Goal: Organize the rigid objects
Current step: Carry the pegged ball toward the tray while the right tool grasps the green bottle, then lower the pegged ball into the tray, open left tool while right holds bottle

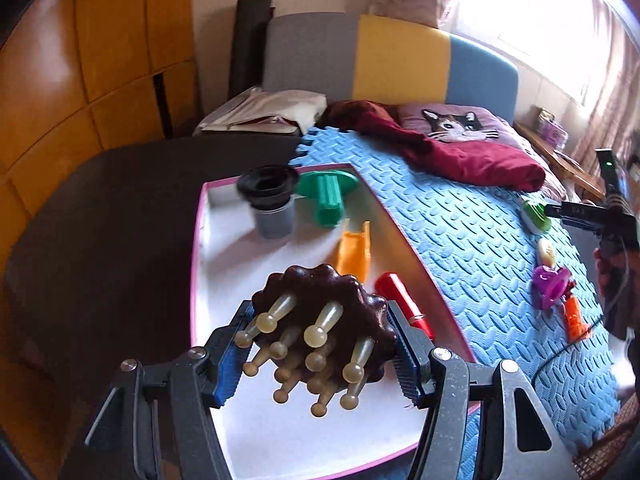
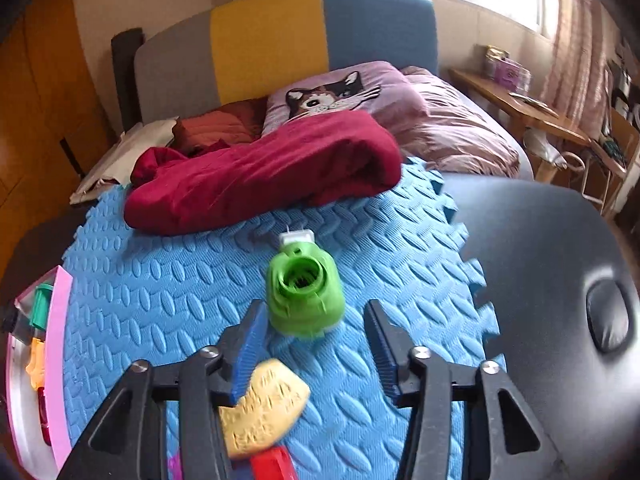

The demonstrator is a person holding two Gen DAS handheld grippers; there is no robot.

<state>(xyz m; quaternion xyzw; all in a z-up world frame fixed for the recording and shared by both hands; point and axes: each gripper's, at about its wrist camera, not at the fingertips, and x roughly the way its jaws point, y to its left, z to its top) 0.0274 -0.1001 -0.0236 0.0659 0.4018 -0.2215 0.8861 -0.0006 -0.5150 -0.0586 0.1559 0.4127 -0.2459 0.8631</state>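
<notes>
My left gripper [image 1: 320,344] is shut on a dark brown scalp massager [image 1: 332,312] with beige knobbed prongs, held above the pink-rimmed white tray [image 1: 260,432]. In the tray lie a black-and-grey cup [image 1: 272,204], a green spool [image 1: 328,196], an orange piece [image 1: 354,254] and a red cylinder [image 1: 404,304]. My right gripper [image 2: 316,340] is open on the blue foam mat [image 2: 160,292], its fingers just short of a green plastic piece [image 2: 306,294]. A yellow textured piece [image 2: 264,408] lies by its left finger.
On the mat in the left wrist view lie a purple piece [image 1: 550,286], a small orange piece [image 1: 574,318] and a pale yellow piece [image 1: 546,252]. A dark red cloth [image 2: 260,172] and a cat pillow [image 2: 336,92] lie behind. A black padded surface [image 2: 560,264] borders the mat's right.
</notes>
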